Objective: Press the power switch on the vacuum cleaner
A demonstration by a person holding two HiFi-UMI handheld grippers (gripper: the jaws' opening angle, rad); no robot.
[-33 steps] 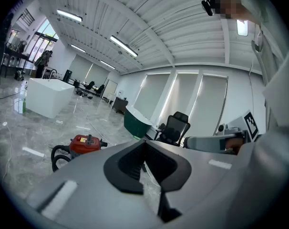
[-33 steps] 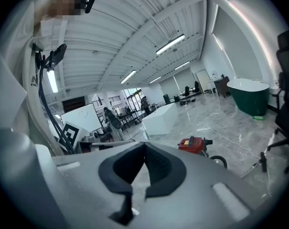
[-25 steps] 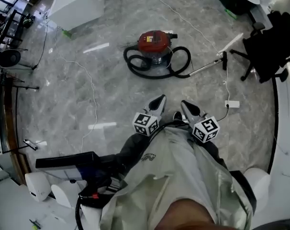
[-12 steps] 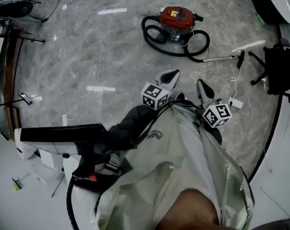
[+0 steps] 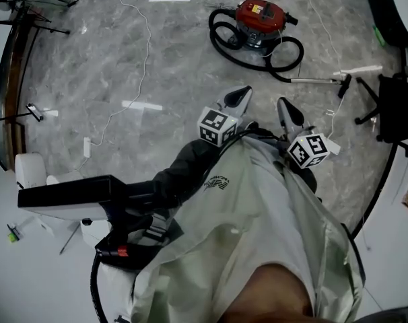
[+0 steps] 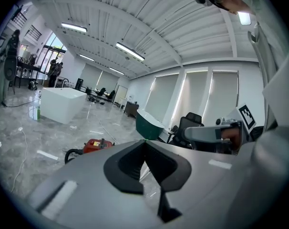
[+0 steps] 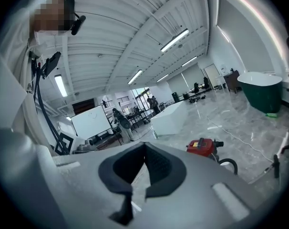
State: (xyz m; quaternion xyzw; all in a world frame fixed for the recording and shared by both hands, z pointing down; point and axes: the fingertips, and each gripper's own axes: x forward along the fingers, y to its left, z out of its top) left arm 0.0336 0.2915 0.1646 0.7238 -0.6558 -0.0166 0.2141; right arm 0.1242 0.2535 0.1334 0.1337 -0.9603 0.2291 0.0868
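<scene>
The vacuum [image 5: 259, 13] stands on the floor [image 5: 163, 59], too small here to show its top clearly. Well short of it, left gripper [image 5: 240, 95] and right gripper [image 5: 285, 106] hang, jaws closed on nothing.

Black office chair [image 5: 394, 108], marble floor [image 5: 170, 86]

The left gripper [image 6: 145, 142], fingers together, faces a red vacuum cleaner [image 6: 96, 146].

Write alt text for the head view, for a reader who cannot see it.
A red canister vacuum cleaner stands on a grey marble floor, its black hose looped beside it. Nearer, the person holds the left tool and right tool by their body, neither touching the vacuum.
</scene>
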